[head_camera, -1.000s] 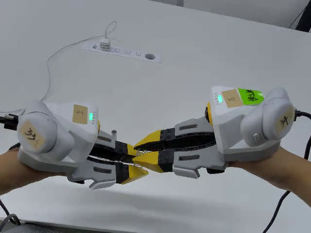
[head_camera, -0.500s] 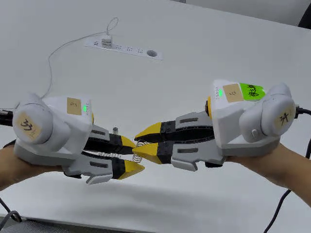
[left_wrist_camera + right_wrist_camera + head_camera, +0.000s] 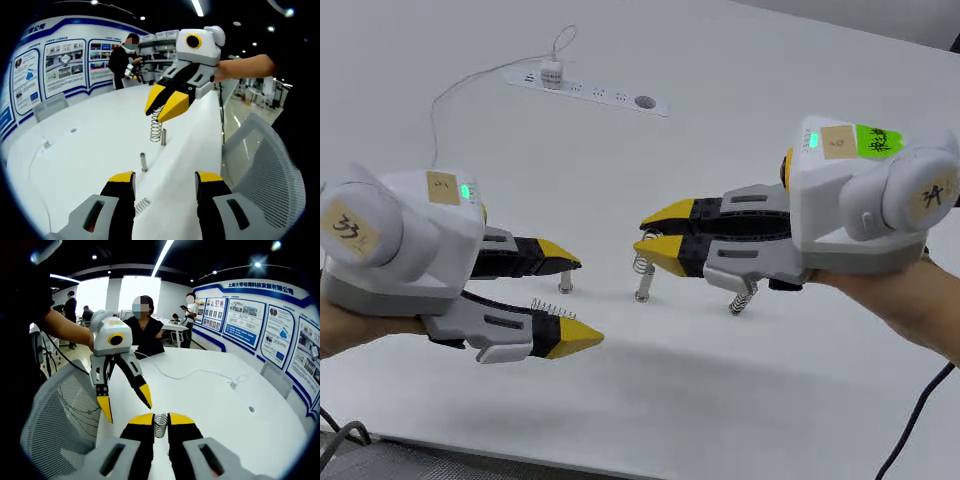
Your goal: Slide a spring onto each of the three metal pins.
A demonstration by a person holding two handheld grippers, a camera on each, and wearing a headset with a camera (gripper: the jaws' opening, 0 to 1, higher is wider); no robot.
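Observation:
My right gripper (image 3: 641,232) (image 3: 160,419) is shut on the top of a small coil spring (image 3: 642,263) (image 3: 160,427), which hangs from its yellow tips. Just under it stands a short metal pin (image 3: 643,288) (image 3: 163,136). A second bare pin (image 3: 565,283) (image 3: 143,161) stands to the left, near my left gripper (image 3: 574,300) (image 3: 165,184), which is open with nothing between its jaws. A loose spring (image 3: 552,308) (image 3: 142,204) lies on the table by the left gripper's lower jaw. A third pin wearing a spring (image 3: 740,298) shows under the right gripper's body.
The white table (image 3: 720,120) carries a power strip (image 3: 600,92) with a plug and a white cable at the far side. The table's near edge runs close below the grippers. A mesh chair (image 3: 270,165) stands beside the table, and people stand in the background.
The two grippers, tip to tip around the spring a second ago, have drawn apart. The left has opened wider and backed left; the right now holds the spring above the middle pin.

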